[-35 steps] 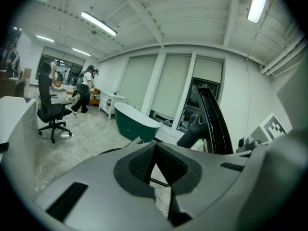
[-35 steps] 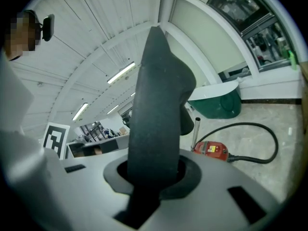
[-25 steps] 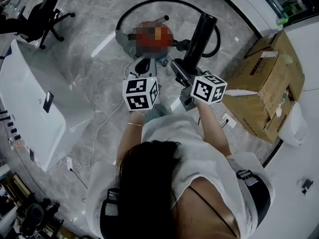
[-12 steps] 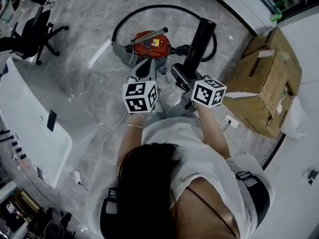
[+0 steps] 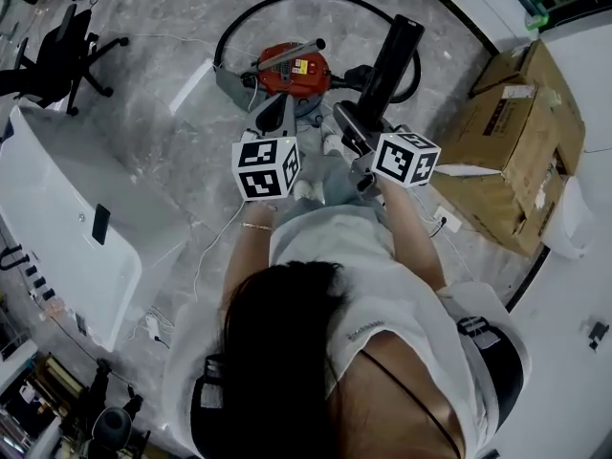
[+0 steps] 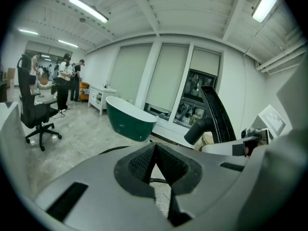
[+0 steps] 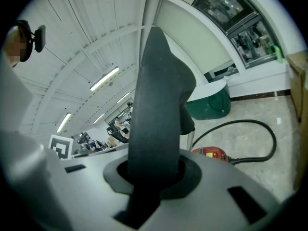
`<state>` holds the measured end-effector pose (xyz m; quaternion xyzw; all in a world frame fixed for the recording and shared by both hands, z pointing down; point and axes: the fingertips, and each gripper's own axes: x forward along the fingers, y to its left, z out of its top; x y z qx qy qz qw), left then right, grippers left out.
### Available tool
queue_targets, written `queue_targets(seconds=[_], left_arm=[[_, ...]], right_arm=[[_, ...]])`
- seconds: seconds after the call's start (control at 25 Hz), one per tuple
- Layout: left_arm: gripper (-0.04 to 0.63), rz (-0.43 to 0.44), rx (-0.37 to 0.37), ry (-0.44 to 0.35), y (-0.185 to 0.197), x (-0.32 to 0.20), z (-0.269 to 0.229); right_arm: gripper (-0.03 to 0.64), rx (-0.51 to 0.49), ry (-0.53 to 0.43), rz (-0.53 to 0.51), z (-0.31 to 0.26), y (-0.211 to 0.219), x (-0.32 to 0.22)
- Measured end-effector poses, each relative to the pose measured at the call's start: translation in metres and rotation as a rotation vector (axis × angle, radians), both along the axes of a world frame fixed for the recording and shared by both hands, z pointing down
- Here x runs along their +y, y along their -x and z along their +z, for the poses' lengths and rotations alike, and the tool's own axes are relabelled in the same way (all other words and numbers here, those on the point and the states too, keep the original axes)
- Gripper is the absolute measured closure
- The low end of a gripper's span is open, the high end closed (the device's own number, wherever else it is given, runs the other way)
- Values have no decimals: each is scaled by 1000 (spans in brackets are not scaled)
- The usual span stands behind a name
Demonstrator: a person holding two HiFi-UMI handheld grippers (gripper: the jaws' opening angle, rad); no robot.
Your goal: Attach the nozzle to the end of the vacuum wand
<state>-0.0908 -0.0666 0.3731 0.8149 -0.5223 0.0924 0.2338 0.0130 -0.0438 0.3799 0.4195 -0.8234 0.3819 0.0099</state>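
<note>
Black tube [image 5: 392, 55] in right tool [image 7: 151, 177], near cardboard boxes [image 5: 512, 151].

No legible wording was found. The left marker cube [image 5: 265, 168] and the right marker cube [image 5: 406, 159] carried black-and-white square code patterns — no letters or numerals. A yellow label [image 5: 304, 66] on the red vacuum cleaner [image 5: 285, 75] bore print too small to read. A white label [image 5: 516, 92] on the cardboard box [image 5: 507, 156] was likewise illegible, as was the small print [image 5: 365, 330] on the person's white shirt. In the right gripper view a square marker [image 7: 60, 147] showed at left — no readable characters.
</note>
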Motion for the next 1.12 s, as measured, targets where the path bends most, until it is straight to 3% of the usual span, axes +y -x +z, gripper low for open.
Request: queue_targets(seconds=[0.4, 0.72, 1.12], left_arm=[[592, 6, -38, -8, -14, -29, 13], [588, 3, -139, 13, -21, -72, 40], [437, 94, -227, 97, -39, -106, 88]], right_arm=[[538, -27, -2, -62, 4, -6, -39], [538, -59, 26, -97, 19, -18, -80], [538, -130, 72, -184, 41, -17, -114]])
